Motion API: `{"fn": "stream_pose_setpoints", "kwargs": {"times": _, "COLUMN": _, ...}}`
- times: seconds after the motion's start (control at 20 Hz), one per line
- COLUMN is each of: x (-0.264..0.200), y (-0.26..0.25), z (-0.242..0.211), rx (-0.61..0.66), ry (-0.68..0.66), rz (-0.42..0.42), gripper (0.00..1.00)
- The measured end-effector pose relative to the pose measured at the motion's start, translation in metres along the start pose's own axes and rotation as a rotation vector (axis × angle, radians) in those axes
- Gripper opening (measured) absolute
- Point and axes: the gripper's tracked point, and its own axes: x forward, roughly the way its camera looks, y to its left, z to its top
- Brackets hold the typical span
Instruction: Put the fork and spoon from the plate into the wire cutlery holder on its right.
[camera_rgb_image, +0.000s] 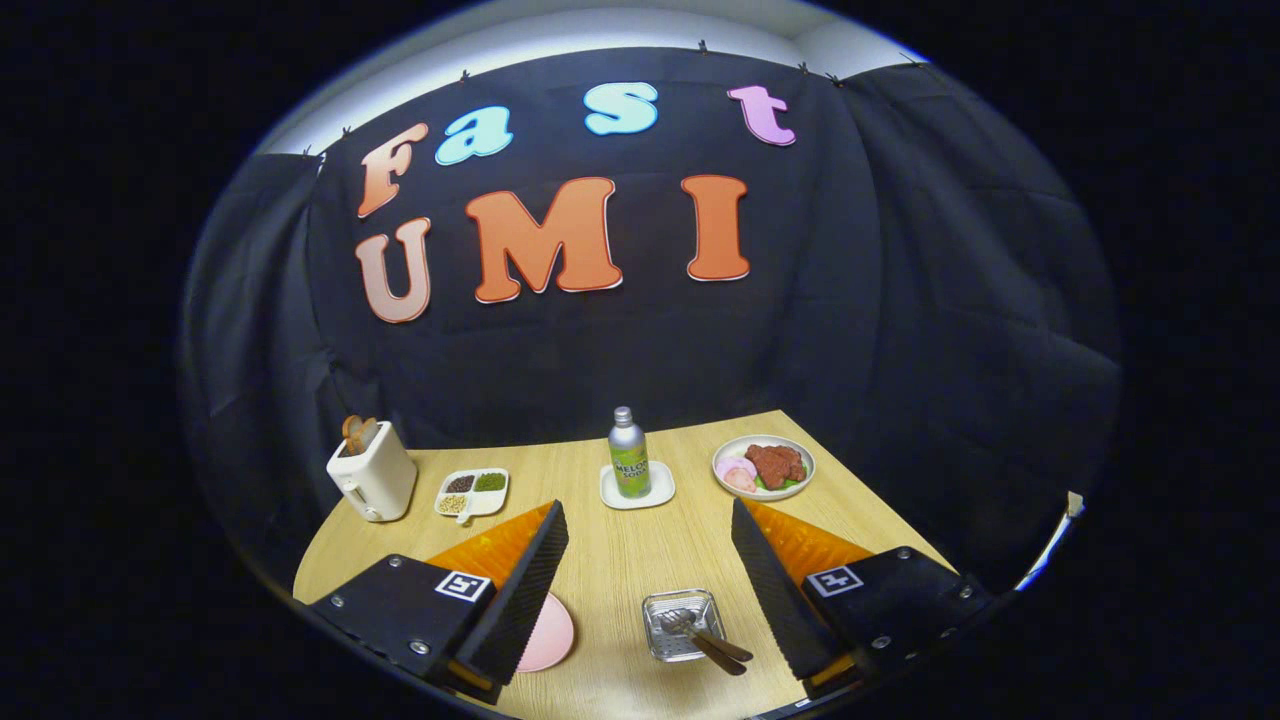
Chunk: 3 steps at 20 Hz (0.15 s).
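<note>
Tool (650, 560): held above the near part of the bench, fingers spread wide apart, nothing between them, nothing gripped.
Bench (620, 550): light wood, carrying all items listed below.
Wire cutlery holder (682, 625): square mesh basket near the near edge, between the fingers, closer to the right one.
Cutlery (712, 640): two brown-handled pieces resting in the holder, heads inside, handles leaning out over its near right rim; looks like the fork and spoon, which is which cannot be told.
Plate (548, 633): pink, near the near edge, just left of the holder, partly hidden behind the left finger; visible part bare.
Far side of the bench: toaster (372, 470) at the far left corner, sectioned dish (472, 492) beside it, bottle (629, 455) on a small white tray (637, 488) at the middle, food plate (763, 467) toward the far right corner.
Step in hand: judged as the end of the task; both pieces appear delivered, tool free and clear of the holder.
Progress: appears complete, subject to the hidden part of the plate.
Next move: calls for a check of the covered plate area, then a clean withdrawal upward without brushing the protruding handles.
Risk: handles overhang the rim; a knock could tip a piece out.
</note>
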Motion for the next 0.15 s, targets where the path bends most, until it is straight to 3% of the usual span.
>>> {"fn": "stream_pose_setpoints", "kwargs": {"times": 0.15, "x": -0.001, "y": 0.011, "z": 0.013, "rx": 0.049, "ry": -0.064, "rz": -0.003, "gripper": 0.99}}
